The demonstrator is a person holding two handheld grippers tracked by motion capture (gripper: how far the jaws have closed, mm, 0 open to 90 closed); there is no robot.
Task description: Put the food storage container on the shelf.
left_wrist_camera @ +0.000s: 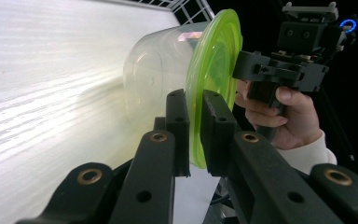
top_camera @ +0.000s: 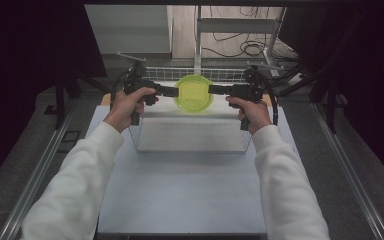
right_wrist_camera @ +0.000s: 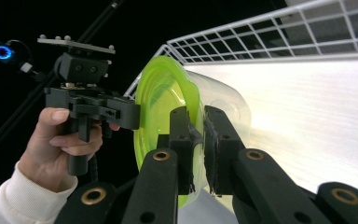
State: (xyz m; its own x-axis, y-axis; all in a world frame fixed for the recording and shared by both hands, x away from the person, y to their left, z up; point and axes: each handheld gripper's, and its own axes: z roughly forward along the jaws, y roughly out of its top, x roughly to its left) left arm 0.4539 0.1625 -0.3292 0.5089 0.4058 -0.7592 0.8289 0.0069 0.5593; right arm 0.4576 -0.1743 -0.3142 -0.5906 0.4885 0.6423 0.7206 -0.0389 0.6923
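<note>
High view: I hold the container (top_camera: 193, 93) in the air between both grippers, above the far half of the wire basket (top_camera: 195, 75), which stands on the white table (top_camera: 185, 195). The left gripper (top_camera: 176, 91) clamps the left edge of the green lid (top_camera: 193, 90); the right gripper (top_camera: 211, 89) clamps the right edge. Opposed grips keep the lid level and stop the tub from swinging.

Left gripper view: both jaws are clenched on the lid rim (left_wrist_camera: 196, 140), one jaw each side, with the clear tub (left_wrist_camera: 158, 81) hanging past them toward the white surface.

Right gripper view: jaws likewise clenched on the rim (right_wrist_camera: 198, 140). Whether the lid is fully seated on the tub I cannot confirm; glare washes out the seam.

I judge the placement as a carry over the basket prior to lowering.
</note>
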